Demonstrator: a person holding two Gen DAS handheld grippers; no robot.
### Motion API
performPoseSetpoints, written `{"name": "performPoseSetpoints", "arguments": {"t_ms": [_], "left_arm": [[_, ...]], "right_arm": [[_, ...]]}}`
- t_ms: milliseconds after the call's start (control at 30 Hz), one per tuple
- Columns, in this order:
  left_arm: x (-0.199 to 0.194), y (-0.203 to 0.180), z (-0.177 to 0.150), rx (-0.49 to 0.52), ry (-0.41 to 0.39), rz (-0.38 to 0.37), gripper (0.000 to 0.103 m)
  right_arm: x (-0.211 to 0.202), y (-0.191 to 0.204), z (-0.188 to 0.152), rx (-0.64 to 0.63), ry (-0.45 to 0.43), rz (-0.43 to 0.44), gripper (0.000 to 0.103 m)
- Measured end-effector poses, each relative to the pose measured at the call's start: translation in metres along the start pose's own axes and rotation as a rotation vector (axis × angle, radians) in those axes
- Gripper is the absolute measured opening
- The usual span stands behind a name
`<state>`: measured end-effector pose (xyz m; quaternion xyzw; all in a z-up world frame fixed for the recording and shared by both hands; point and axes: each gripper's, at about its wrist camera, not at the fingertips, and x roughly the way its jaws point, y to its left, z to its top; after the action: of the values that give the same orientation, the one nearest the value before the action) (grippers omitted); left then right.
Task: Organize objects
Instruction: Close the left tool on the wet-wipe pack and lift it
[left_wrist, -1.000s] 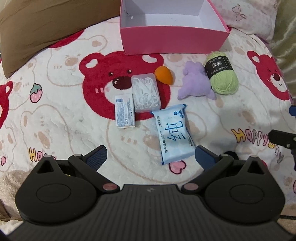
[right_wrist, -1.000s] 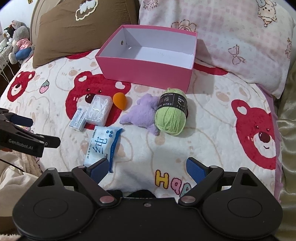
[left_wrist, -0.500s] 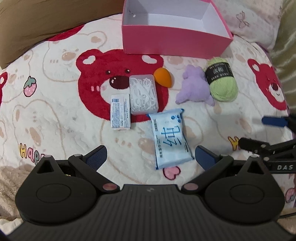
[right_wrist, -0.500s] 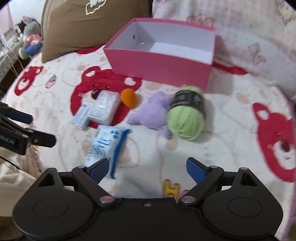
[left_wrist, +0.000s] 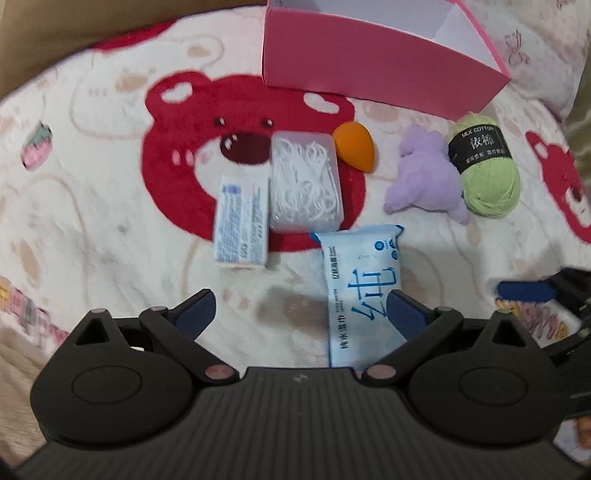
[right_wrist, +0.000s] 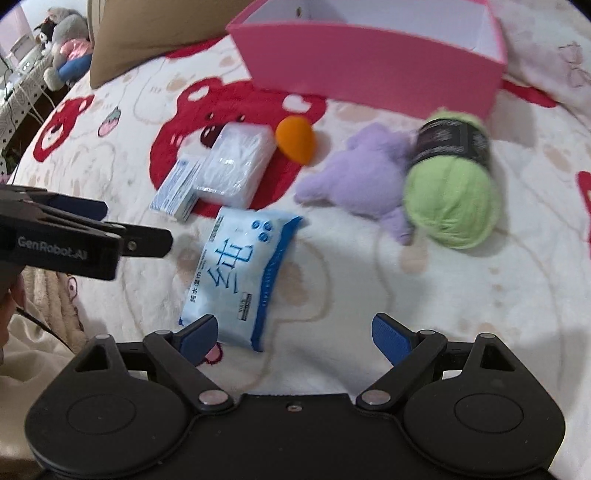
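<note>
As both cameras are closing in on the bedspread clutter, the left gripper (left_wrist: 301, 308) and right gripper (right_wrist: 295, 330), jaws wide and empty, are nearing the wipes pack (left_wrist: 360, 291) before the pink box (left_wrist: 369, 70).

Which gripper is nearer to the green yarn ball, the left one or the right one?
Right. The right gripper is open, below the green yarn ball with bare blanket between. The left gripper is open over the wipes pack, farther left of the yarn.
</note>
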<state>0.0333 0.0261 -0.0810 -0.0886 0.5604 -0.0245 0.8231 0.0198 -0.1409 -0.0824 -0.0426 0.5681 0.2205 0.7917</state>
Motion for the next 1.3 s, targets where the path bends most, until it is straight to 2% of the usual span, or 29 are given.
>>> {"name": "performPoseSetpoints", "arguments": {"t_ms": [133,200,300,367,467,567,733,967,1100,1300], "left_arm": [[0.009,0.011,-0.005,-0.056,-0.034,-0.048,0.098],[0.012,0.013,-0.008,-0.064,-0.063,-0.068,0.097],[0.018,0.012,-0.012,-0.061,-0.091,-0.085,0.095],[0.024,0.008,-0.013,-0.034,-0.089,-0.07,0.093],[0.03,0.003,-0.017,-0.01,-0.096,-0.079,0.088],[0.034,-0.004,-0.019,0.021,-0.118,-0.085,0.084],[0.048,-0.013,-0.025,0.05,-0.088,-0.111,0.066],[0.051,-0.013,-0.027,0.039,-0.085,-0.147,0.06],[0.053,-0.01,-0.025,0.02,-0.068,-0.16,0.06],[0.053,-0.01,-0.026,0.022,-0.049,-0.233,0.047]], "right_arm": [[0.014,0.008,-0.002,-0.01,-0.036,0.045,0.093],[0.017,0.013,-0.006,-0.043,-0.093,0.042,0.093],[0.026,0.02,-0.011,-0.11,-0.186,-0.005,0.093],[0.033,0.016,-0.012,-0.081,-0.216,0.014,0.093],[0.046,0.009,-0.013,-0.021,-0.22,0.055,0.093],[0.059,0.01,-0.017,-0.036,-0.185,0.051,0.093],[0.064,0.01,-0.019,-0.035,-0.194,0.07,0.096],[0.068,0.007,-0.029,-0.016,-0.203,0.098,0.103],[0.065,-0.002,-0.035,0.092,-0.228,0.136,0.103],[0.059,0.007,-0.037,0.078,-0.224,0.125,0.103]]}}
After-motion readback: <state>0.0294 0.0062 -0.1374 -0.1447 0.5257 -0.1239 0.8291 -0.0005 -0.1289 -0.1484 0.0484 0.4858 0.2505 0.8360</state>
